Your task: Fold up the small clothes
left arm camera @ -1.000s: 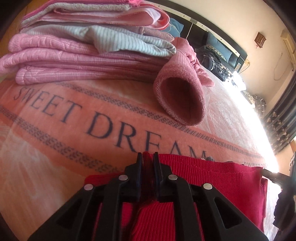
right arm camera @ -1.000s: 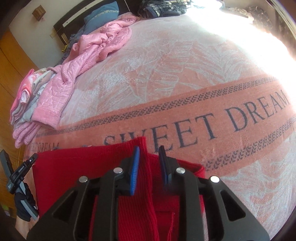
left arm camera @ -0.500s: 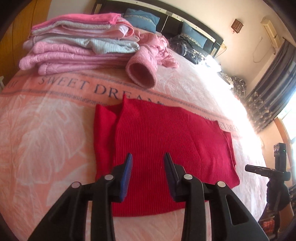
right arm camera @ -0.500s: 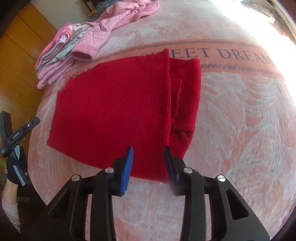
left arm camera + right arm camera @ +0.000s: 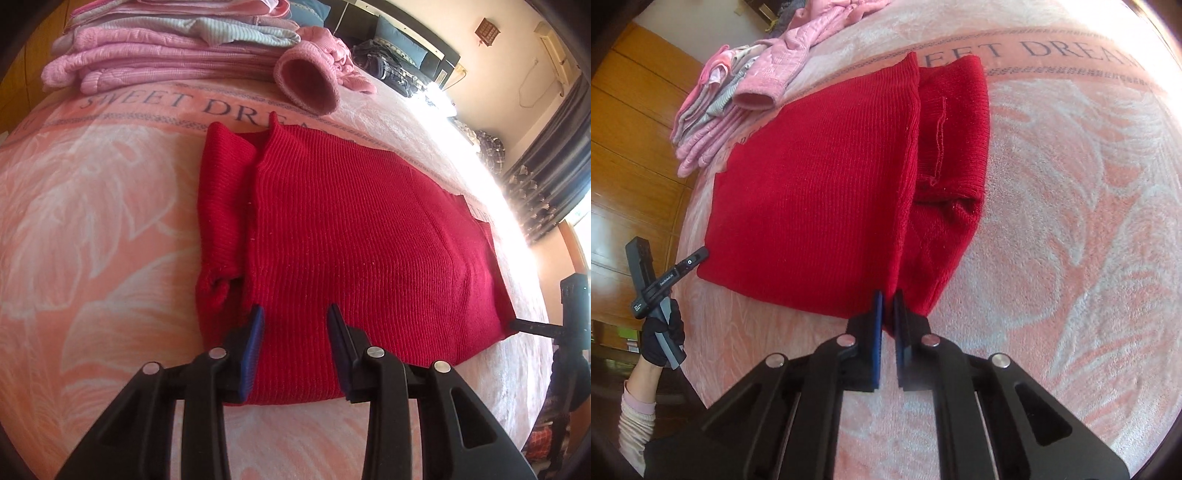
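Sweater (image 5: 354,236), red, folded flat on bed (image 5: 92,221), near pink pile (image 5: 166,48). Left tool (image 5: 295,325) fingers apart over near hem. Right tool (image 5: 888,301) pinched together on sweater's near corner edge.

Ribbed red knit (image 5: 351,236) on peach, white-leaf-patterned blanket (image 5: 92,206); pink folded stack (image 5: 166,48).
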`<action>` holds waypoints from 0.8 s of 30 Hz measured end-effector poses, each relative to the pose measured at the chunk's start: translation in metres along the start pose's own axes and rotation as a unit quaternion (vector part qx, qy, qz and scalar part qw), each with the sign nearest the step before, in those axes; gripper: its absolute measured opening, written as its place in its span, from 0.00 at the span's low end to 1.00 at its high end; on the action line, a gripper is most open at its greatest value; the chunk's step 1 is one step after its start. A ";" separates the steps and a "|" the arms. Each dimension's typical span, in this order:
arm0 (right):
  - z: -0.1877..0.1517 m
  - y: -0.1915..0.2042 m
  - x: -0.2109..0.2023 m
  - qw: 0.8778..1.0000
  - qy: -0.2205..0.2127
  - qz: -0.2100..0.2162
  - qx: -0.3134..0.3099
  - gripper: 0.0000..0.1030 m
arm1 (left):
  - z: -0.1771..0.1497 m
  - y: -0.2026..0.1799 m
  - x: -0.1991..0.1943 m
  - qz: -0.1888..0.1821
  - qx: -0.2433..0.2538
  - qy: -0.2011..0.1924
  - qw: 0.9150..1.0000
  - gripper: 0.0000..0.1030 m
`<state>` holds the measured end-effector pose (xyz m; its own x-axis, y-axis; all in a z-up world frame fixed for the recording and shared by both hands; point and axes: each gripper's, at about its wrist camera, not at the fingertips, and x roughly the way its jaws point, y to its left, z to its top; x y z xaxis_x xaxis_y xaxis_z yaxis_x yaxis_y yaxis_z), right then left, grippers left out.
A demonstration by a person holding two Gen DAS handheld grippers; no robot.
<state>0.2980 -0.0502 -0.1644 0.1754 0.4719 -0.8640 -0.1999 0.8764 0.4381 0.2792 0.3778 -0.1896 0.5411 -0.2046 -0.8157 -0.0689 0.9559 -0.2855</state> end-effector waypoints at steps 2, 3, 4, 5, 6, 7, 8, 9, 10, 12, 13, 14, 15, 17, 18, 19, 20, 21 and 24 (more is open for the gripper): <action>0.000 -0.002 0.001 1.000 0.005 -0.014 -0.002 0.04 | -0.004 -0.001 0.002 0.008 0.013 0.001 1.000 0.34; -0.002 -0.006 0.003 1.000 0.009 -0.016 0.003 0.04 | -0.005 0.000 0.003 0.009 0.014 0.002 1.000 0.34; -0.003 -0.010 0.008 1.000 0.014 -0.020 0.008 0.04 | -0.005 -0.001 0.004 0.010 0.015 0.002 1.000 0.34; -0.005 -0.012 0.014 0.999 0.021 -0.025 0.009 0.04 | -0.006 -0.001 0.005 0.012 0.017 0.003 1.000 0.35; -0.007 -0.013 0.019 0.999 0.025 -0.027 0.007 0.04 | -0.006 -0.002 0.006 0.014 0.021 0.003 1.000 0.35; -0.008 -0.013 0.022 0.999 0.025 -0.027 0.005 0.04 | -0.007 -0.003 0.007 0.015 0.025 0.002 1.000 0.36; -0.008 -0.012 0.022 0.999 0.026 -0.029 0.001 0.05 | -0.007 -0.004 0.007 0.015 0.027 0.001 1.000 0.37; -0.007 -0.009 0.021 0.999 0.027 -0.032 -0.004 0.06 | -0.007 -0.004 0.007 0.014 0.027 0.000 1.000 0.39; -0.005 -0.007 0.019 0.999 0.026 -0.033 -0.009 0.08 | -0.008 -0.005 0.007 0.015 0.024 -0.002 1.000 0.39; -0.002 -0.005 0.013 1.000 0.019 -0.022 -0.006 0.17 | -0.005 -0.006 0.004 0.015 0.016 -0.004 1.000 0.39; 0.000 -0.005 0.008 1.000 0.015 -0.015 -0.003 0.23 | -0.002 -0.006 0.002 0.011 0.010 -0.007 1.000 0.39; 0.002 -0.004 0.003 1.000 0.007 -0.012 -0.001 0.34 | 0.001 -0.007 -0.002 0.005 0.005 -0.014 1.000 0.39; 0.006 -0.004 -0.003 1.000 -0.003 -0.013 0.001 0.40 | 0.005 -0.008 -0.005 -0.002 0.000 -0.020 1.000 0.40; 0.014 -0.007 -0.011 1.000 -0.019 -0.007 0.011 0.41 | 0.014 -0.012 -0.011 -0.013 -0.011 -0.031 0.999 0.43; 0.019 -0.010 -0.014 0.999 -0.027 -0.003 0.020 0.43 | 0.017 -0.013 -0.013 -0.017 -0.016 -0.036 0.999 0.45; 0.023 -0.014 -0.015 0.999 -0.031 0.002 0.030 0.47 | 0.021 -0.015 -0.013 -0.019 -0.018 -0.040 0.999 0.46; 0.027 -0.019 -0.013 0.999 -0.031 0.006 0.040 0.56 | 0.024 -0.017 -0.011 -0.018 -0.018 -0.040 0.999 0.48; 0.032 -0.023 -0.010 0.998 -0.029 0.009 0.047 0.59 | 0.027 -0.020 -0.009 -0.016 -0.016 -0.038 0.999 0.49; 0.041 -0.038 0.003 0.997 -0.022 0.008 0.068 0.59 | 0.031 -0.023 0.003 -0.012 -0.013 -0.028 0.999 0.53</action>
<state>0.3459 -0.0787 -0.1732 0.2168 0.4862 -0.8465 -0.0711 0.8727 0.4830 0.3084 0.3619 -0.1700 0.5889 -0.2139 -0.7793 -0.0773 0.9450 -0.3178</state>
